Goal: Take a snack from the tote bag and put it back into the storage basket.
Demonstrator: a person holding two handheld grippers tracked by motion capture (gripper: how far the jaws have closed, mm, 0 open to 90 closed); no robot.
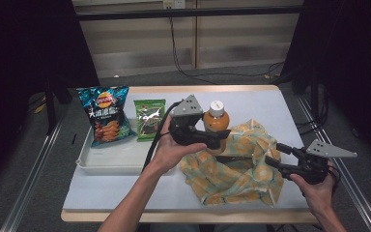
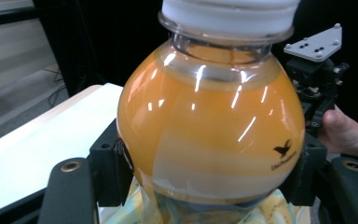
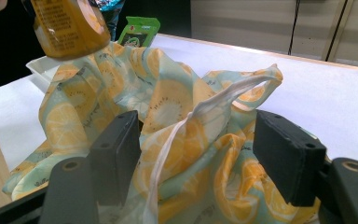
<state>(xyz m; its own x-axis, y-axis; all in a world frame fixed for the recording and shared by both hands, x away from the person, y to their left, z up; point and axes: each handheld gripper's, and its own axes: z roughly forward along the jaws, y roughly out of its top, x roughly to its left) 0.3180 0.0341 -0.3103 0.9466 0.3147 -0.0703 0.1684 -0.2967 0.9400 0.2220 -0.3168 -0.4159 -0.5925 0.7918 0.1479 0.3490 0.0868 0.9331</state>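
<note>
The left gripper pinches a round orange juice bottle — its pads press on both sides of the belly, the white cap above them. The bottle hangs over the lemon-print cloth bag, which lies crumpled on the table just beneath the jaws. The right gripper stands spread at the bag's right edge, the fabric and a white handle strap between its pads but not squeezed. Beyond the left gripper a tray holds a chips bag and a green packet.
</note>
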